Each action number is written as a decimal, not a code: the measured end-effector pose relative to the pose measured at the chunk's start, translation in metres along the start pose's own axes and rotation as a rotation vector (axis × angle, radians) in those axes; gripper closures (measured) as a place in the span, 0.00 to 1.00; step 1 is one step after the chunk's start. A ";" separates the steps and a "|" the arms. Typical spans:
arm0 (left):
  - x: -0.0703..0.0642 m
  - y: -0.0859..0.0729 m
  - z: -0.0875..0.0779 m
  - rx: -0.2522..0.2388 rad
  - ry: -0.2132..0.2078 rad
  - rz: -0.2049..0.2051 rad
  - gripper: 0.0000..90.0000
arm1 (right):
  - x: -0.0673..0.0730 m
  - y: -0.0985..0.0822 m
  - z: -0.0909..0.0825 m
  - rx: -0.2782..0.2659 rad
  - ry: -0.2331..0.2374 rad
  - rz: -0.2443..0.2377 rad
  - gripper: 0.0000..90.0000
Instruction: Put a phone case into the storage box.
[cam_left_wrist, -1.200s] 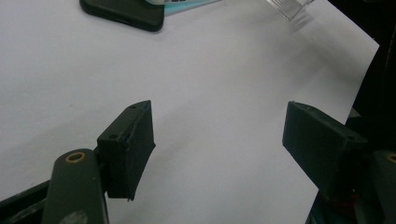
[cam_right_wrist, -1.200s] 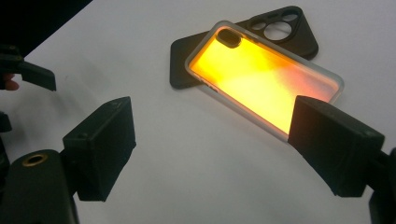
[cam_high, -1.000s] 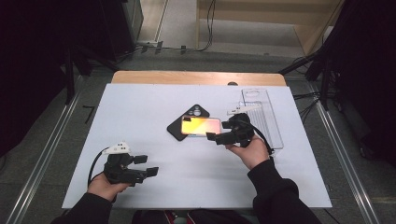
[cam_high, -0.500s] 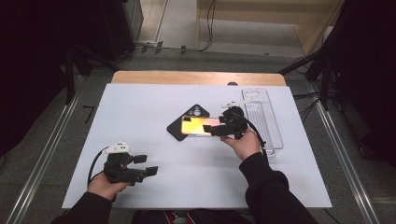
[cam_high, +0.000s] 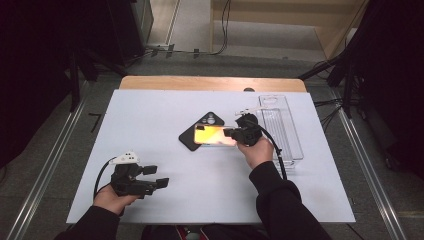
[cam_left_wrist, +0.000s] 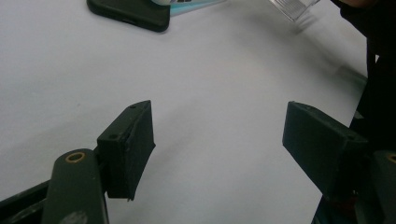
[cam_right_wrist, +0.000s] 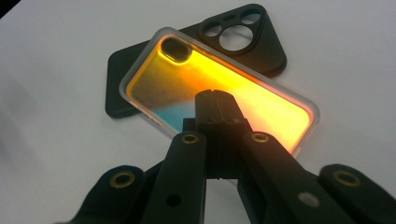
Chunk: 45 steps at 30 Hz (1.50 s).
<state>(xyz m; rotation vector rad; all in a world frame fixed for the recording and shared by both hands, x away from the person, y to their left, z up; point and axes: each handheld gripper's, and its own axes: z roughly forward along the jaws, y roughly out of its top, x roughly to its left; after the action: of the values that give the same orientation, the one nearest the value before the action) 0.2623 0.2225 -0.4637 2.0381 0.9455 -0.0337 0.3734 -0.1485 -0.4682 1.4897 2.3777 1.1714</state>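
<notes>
The jaws of the right gripper (cam_right_wrist: 215, 95) had just clenched together, pad against pad, with nothing pinched between them; a second earlier they had stood apart beside the same spot, and the hand had moved in toward the case. Their closed tip rested over the near long edge of the orange phone case (cam_right_wrist: 219, 91), so the move read as a push or press on the case rather than a pick-up. The orange phone case lay flat directly ahead of the jaws, camera cutout at the far left corner, its long axis running crosswise to the jaws, left to right across the table in the high view (cam_high: 214, 135). Beneath and beyond it, partly covered, lay a black phone case (cam_right_wrist: 243, 39), ring-shaped lens openings pointing away from the jaws. A clear plastic tray (cam_high: 280, 127) stood just behind the right hand. The left gripper (cam_high: 152, 176) sat well apart, jaws released and empty over the bare white table (cam_left_wrist: 224, 84).
</notes>
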 end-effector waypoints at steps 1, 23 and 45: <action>0.000 0.000 0.000 0.001 0.001 -0.001 0.28 | -0.001 0.000 0.001 0.000 -0.007 0.000 0.97; 0.000 0.000 0.001 0.004 0.000 -0.003 0.28 | -0.007 -0.021 0.024 0.069 -0.053 0.039 0.97; 0.000 0.000 0.001 0.005 -0.001 0.001 0.28 | 0.010 -0.034 0.022 0.116 0.023 -0.013 0.97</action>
<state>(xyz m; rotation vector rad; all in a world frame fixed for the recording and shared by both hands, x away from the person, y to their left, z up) 0.2624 0.2217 -0.4639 2.0428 0.9445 -0.0364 0.3530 -0.1357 -0.5029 1.4983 2.5065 1.0712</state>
